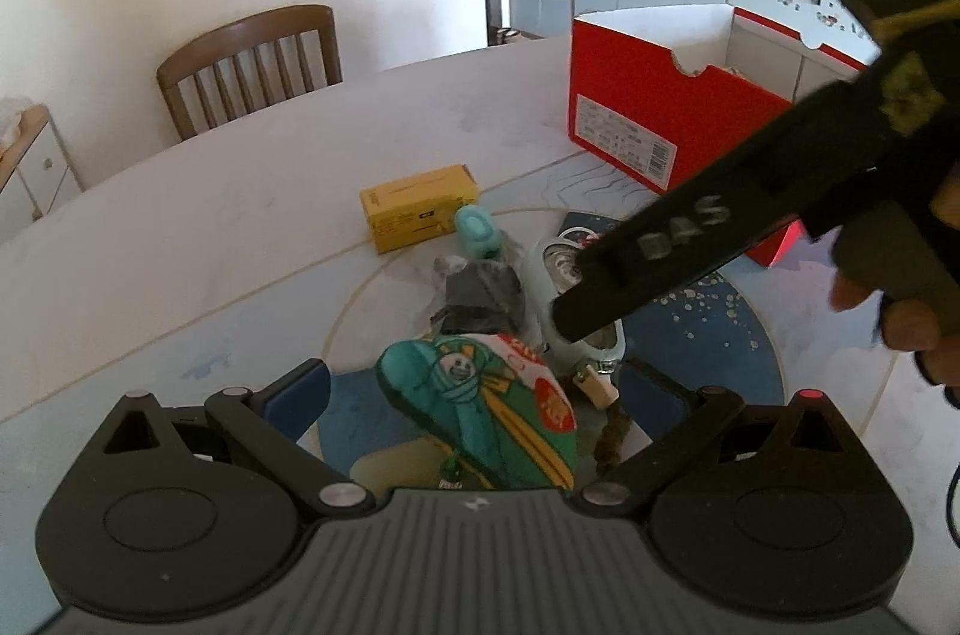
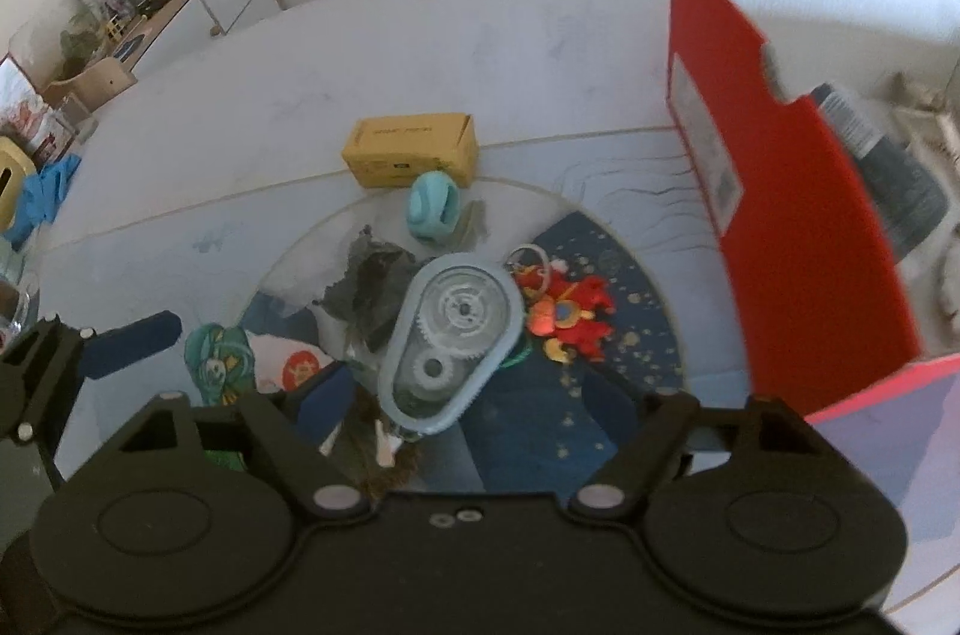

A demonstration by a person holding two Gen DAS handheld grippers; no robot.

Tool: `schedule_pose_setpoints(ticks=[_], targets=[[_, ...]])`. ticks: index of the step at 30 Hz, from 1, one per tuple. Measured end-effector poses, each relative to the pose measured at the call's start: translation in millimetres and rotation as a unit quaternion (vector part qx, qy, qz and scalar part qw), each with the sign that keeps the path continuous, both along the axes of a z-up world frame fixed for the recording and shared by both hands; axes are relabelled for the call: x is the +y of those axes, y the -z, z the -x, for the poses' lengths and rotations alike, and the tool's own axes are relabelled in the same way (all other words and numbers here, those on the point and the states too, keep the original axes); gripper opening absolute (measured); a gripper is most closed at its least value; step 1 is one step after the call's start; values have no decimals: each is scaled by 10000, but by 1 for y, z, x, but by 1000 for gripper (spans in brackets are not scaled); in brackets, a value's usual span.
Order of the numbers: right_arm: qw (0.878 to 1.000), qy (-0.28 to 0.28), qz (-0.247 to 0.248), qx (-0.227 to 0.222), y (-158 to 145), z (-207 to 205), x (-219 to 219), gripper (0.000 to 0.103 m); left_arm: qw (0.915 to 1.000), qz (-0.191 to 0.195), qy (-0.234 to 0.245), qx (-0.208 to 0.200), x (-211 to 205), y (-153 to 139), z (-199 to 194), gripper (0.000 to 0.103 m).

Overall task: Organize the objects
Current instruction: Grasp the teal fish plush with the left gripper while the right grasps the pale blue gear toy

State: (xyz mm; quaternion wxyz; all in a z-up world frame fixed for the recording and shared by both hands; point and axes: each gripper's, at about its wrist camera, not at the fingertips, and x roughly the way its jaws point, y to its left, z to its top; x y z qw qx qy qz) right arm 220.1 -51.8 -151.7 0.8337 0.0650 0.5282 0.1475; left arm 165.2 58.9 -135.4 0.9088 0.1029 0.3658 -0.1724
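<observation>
Translucent blue teardrop gear case (image 2: pixel 450 341) between open right tongs (image 2: pixel 465 395).

Soft daylight, strong fisheye curvature at edges, motion blur on the red box (image 2: pixel 798 227).

A pale blue correction-tape dispenser (image 2: pixel 450 341) lies flat mid-surface, with a red charm (image 2: pixel 567 314), crumpled grey wrapper (image 2: pixel 372 290), teal ring-shaped gadget (image 2: pixel 433 206) and green pouch (image 2: pixel 219 359) close around it; a yellow carton (image 2: pixel 411 149) lies beyond, and an open red box (image 2: pixel 780 227) stands toward the right edge.
</observation>
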Motion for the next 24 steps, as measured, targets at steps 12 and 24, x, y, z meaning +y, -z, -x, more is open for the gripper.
schedule_pose_setpoints(ticks=[12, 24], targets=[[9981, 395, -203, 437, 14, -13, 8, 60, 9998, 136, -15, 122, 2, 5, -8, 83], [9978, 522, -160, 375, 12, -14, 10, 47, 9987, 404, -192, 246, 11, 1, -10, 56]])
